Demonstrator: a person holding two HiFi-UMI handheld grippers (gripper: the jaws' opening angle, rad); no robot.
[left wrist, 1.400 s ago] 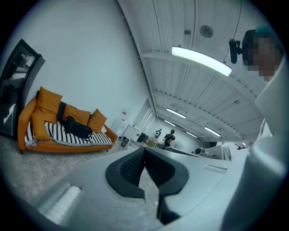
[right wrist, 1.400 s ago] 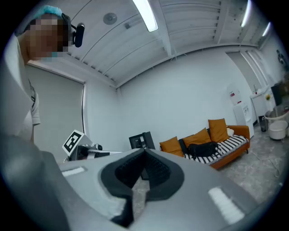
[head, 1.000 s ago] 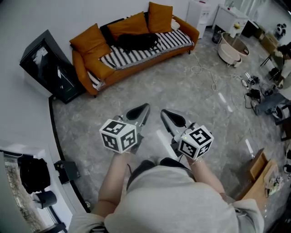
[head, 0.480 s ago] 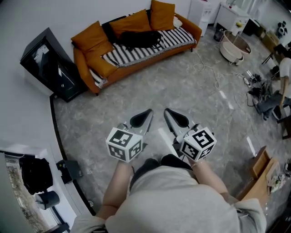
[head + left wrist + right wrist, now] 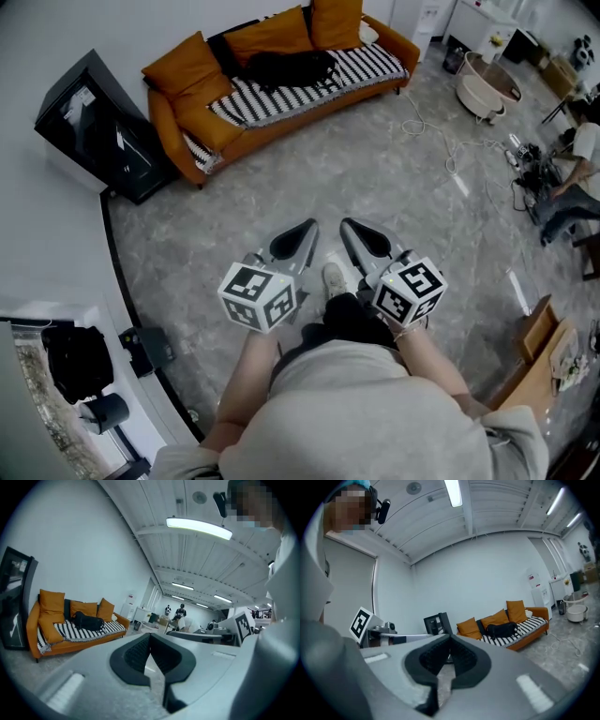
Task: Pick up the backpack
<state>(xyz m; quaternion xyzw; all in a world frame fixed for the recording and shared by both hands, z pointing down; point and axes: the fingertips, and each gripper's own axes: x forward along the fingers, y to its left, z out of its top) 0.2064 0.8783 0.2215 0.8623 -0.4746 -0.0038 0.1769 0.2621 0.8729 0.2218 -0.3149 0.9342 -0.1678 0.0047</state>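
A black backpack point(image 5: 289, 67) lies on the striped seat of an orange sofa point(image 5: 244, 141) at the far side of the room; it also shows as a dark bundle, the backpack point(image 5: 87, 621) in the left gripper view and the backpack point(image 5: 502, 630) in the right gripper view. My left gripper point(image 5: 310, 225) and right gripper point(image 5: 344, 225) are held side by side in front of the person, both pointing toward the sofa across open floor. Both are shut with nothing between the jaws. The left gripper point(image 5: 150, 636) and right gripper point(image 5: 450, 637) show meeting tips.
A black cabinet point(image 5: 94, 131) stands left of the sofa by the wall. Cables point(image 5: 441, 141) trail on the grey floor at right, near a round tub point(image 5: 486, 86) and a seated person point(image 5: 572, 178). A cardboard box point(image 5: 534, 342) sits at right.
Both grippers have shifted slightly forward toward the sofa as the person steps ahead; a shoe now shows between them. The jaws stay shut.
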